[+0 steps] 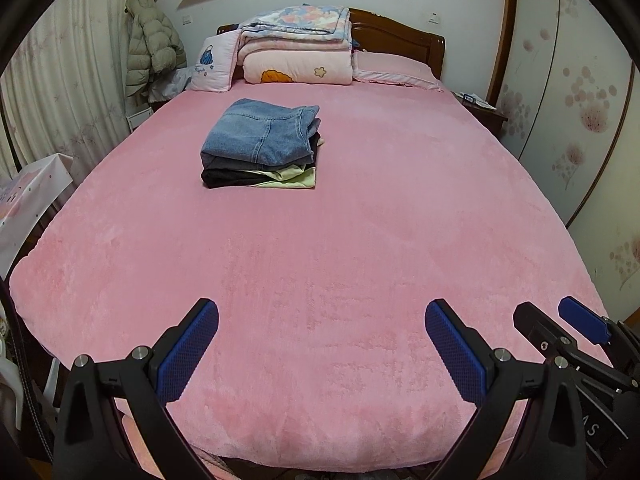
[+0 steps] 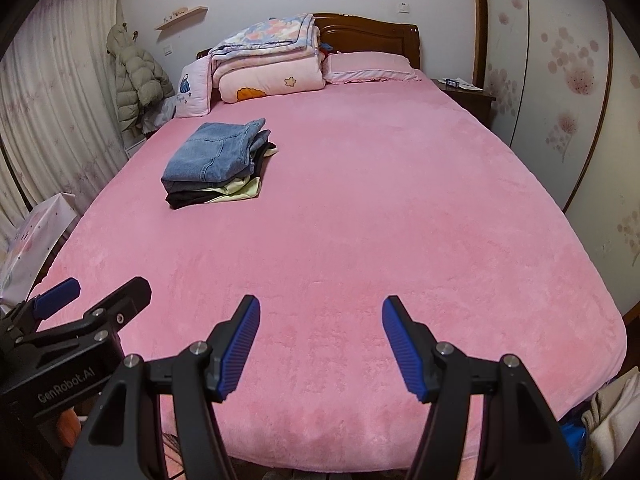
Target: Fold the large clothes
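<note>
A stack of folded clothes (image 1: 262,146) lies on the pink bed (image 1: 320,260), blue jeans on top, dark and pale green garments beneath. It also shows in the right wrist view (image 2: 218,164). My left gripper (image 1: 322,312) is open and empty above the bed's near end. My right gripper (image 2: 321,310) is open and empty beside it. The right gripper shows at the right of the left wrist view (image 1: 548,316). The left gripper shows at the lower left of the right wrist view (image 2: 106,288).
Folded quilts (image 1: 298,46) and pillows (image 1: 394,70) sit at the headboard. A green puffer coat (image 1: 150,46) hangs at the left wall. A nightstand (image 1: 482,114) stands at right. A bag (image 1: 28,196) stands left of the bed. Loose cloth (image 2: 612,416) lies at lower right.
</note>
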